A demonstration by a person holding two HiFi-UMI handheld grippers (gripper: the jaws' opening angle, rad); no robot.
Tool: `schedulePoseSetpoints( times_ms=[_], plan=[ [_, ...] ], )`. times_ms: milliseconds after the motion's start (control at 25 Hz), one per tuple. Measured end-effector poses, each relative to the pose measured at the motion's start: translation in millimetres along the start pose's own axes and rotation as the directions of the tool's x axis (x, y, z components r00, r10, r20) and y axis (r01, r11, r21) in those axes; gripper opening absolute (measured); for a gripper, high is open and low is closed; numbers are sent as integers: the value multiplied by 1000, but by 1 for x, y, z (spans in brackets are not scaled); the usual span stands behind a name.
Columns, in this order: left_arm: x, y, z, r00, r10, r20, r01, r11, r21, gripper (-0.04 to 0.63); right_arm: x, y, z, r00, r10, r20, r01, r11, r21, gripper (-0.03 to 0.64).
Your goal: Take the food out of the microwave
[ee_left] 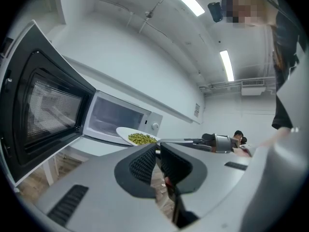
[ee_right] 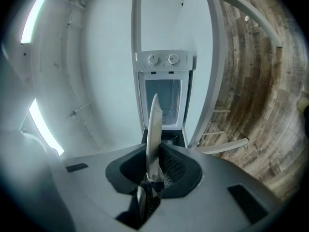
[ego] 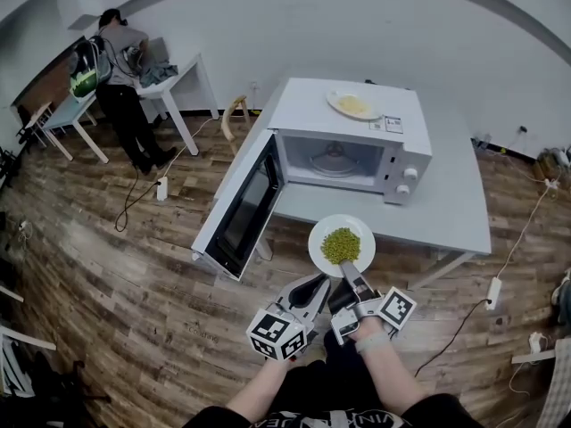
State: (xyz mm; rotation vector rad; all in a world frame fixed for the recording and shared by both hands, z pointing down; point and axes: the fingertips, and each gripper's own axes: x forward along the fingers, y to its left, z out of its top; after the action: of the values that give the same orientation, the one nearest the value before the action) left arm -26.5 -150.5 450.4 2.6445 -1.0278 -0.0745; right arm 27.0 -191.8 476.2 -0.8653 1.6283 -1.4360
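Note:
A white plate point(ego: 360, 238) heaped with green peas point(ego: 340, 245) hangs in the air just in front of the grey table's near edge. My right gripper point(ego: 349, 272) is shut on the plate's near rim. In the right gripper view the plate point(ee_right: 154, 124) stands edge-on between the pads point(ee_right: 170, 166). The white microwave point(ego: 343, 145) stands behind it on the table, door point(ego: 239, 210) swung wide open, turntable bare. My left gripper point(ego: 312, 287) hovers just left of the right one, jaws a narrow slit apart with nothing in them point(ee_left: 158, 151). From there the plate point(ee_left: 126, 133) shows ahead.
A second plate point(ego: 353, 105) with pale food rests on top of the microwave. The grey table point(ego: 446, 212) carries the oven. A person point(ego: 120, 78) stands at a white table point(ego: 183, 83) at the back left. Cables and power strips point(ego: 162, 188) lie on the wooden floor.

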Motion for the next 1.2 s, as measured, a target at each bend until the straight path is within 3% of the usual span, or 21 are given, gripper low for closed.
schedulePoseSetpoints(
  times_ms=[560, 1200],
  plan=[
    [-20, -14, -4, 999, 41, 20, -41, 999, -3, 35, -22, 3, -14, 999, 6, -45, -6, 1000, 0, 52],
    [-62, -98, -25, 999, 46, 3, -46, 999, -4, 34, -118, 17, -24, 1000, -6, -8, 6, 1000, 25, 52]
  ],
)
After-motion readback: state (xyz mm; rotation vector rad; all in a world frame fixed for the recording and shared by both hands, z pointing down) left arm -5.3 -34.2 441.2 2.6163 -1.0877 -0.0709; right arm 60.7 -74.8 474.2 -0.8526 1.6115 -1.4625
